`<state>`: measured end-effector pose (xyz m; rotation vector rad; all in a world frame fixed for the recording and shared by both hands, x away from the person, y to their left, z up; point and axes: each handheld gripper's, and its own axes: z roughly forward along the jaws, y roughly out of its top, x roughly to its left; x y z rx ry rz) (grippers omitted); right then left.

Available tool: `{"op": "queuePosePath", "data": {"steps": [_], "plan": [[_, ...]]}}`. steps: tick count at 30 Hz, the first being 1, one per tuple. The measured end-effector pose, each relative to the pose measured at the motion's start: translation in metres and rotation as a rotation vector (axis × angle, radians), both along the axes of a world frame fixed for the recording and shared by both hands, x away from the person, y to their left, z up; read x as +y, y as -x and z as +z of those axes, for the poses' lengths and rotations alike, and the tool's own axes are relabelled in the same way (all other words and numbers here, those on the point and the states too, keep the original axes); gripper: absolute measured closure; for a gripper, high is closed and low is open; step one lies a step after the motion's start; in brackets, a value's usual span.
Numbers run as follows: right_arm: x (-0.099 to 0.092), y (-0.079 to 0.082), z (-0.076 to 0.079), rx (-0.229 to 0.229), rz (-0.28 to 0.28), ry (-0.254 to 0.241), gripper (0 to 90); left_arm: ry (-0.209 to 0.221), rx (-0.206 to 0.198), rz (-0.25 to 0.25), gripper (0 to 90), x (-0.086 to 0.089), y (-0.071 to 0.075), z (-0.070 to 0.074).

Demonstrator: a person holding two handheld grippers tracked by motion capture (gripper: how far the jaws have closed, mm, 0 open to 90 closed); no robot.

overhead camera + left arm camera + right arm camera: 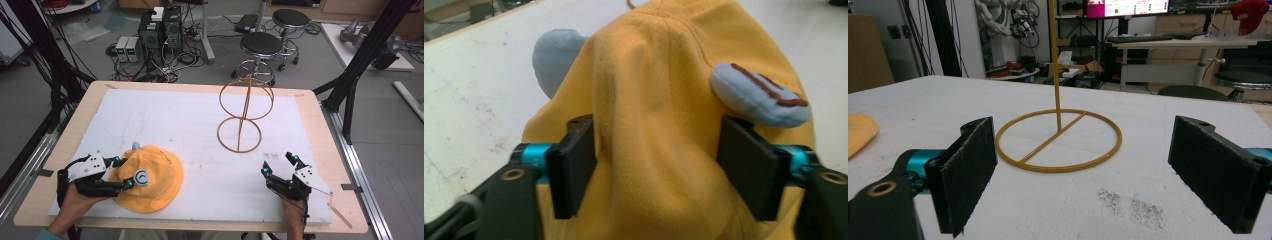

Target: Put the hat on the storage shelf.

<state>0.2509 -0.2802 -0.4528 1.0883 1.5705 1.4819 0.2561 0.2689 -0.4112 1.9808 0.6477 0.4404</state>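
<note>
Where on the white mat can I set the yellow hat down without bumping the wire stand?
Bare mat runs from the yellow hat to the far left corner, and between the hat and the right tongs. It is crowded at far right, around the wire stand. The left tongs straddle the hat.

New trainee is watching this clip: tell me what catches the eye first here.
The yellow hat with pale blue ears, at the table's near left, stands out first; the left gripper has its jaws around the crown. Behind it, right of centre, a gold wire stand rises from its ring base. The right gripper rests open near the right edge.
</note>
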Motion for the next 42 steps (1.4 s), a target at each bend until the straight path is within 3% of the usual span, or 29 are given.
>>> {"op": "queuePosePath", "data": {"steps": [6, 9, 15, 21, 24, 31, 35, 42], "plan": [[0.000, 0.000, 0.000, -0.003, -0.001, -0.003, 11.1, 0.005, 0.015, 0.004, 73.5, 0.001, -0.003, -0.004], [0.000, 0.000, 0.000, -0.004, 0.000, -0.004, 11.1, 0.005, 0.018, 0.003, 85.6, 0.002, -0.003, -0.005], [-0.001, 0.000, 0.000, -0.009, -0.001, -0.001, 11.1, 0.007, 0.025, 0.010, 87.3, 0.000, -0.001, -0.001], [-0.001, 0.000, 0.000, -0.008, 0.000, -0.002, 11.1, 0.036, 0.041, 0.017, 87.4, 0.000, -0.003, 0.014], [-0.001, 0.000, 0.000, -0.009, 0.000, -0.001, 11.1, 0.043, 0.032, 0.011, 87.4, -0.003, -0.006, 0.027], [-0.001, 0.000, 0.000, -0.007, 0.002, -0.004, 11.1, 0.112, -0.010, 0.004, 87.4, -0.010, -0.021, 0.071], [-0.001, 0.001, 0.000, -0.008, 0.003, -0.009, 11.1, 0.115, -0.041, 0.000, 87.4, -0.016, -0.030, 0.093], [-0.001, 0.001, 0.000, -0.015, 0.003, -0.002, 11.1, 0.121, -0.043, -0.008, 87.4, -0.027, -0.048, 0.117]]}}
